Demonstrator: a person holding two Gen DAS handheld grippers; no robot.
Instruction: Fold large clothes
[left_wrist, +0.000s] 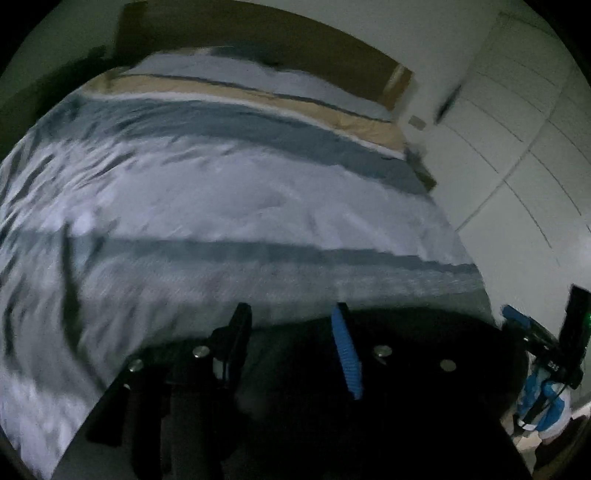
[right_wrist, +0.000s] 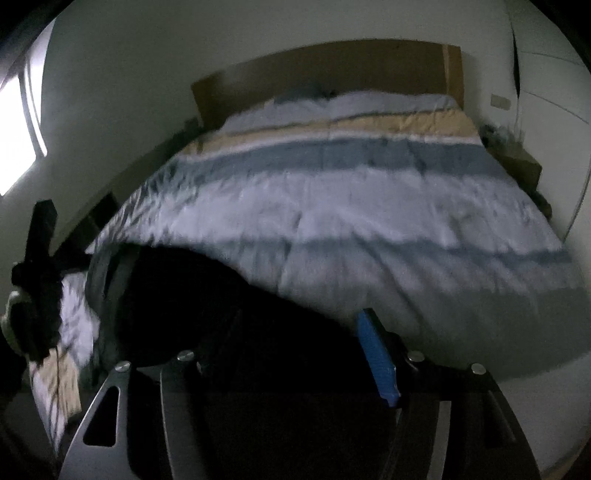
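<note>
Nearest to both cameras, a dark garment (left_wrist: 369, 369) is lying on the near edge of the bed, almost black in this weak light. The left gripper (left_wrist: 291, 314) is standing over it with its jaws apart, and nothing is sitting between the black finger and the blue pad (left_wrist: 345, 354). The right gripper (right_wrist: 295, 332) is also hanging over the garment (right_wrist: 221, 314) with jaws apart and nothing pressed between them; only its blue finger (right_wrist: 376, 358) is showing clearly, because the other one is melting into the dark cloth.

The left view alone is showing the right gripper (left_wrist: 517, 317) at the right border. The right view alone is showing a dark tool at the far left (right_wrist: 40, 258), probably the left gripper, though it is too blurred to be sure.

Behind the garment the striped duvet (right_wrist: 351, 221) is covering the bed, and the wooden headboard (right_wrist: 332, 70) is standing against the wall. The right view alone is giving a bright window (right_wrist: 18, 129); the left view is giving white cupboard doors (left_wrist: 517, 129).
</note>
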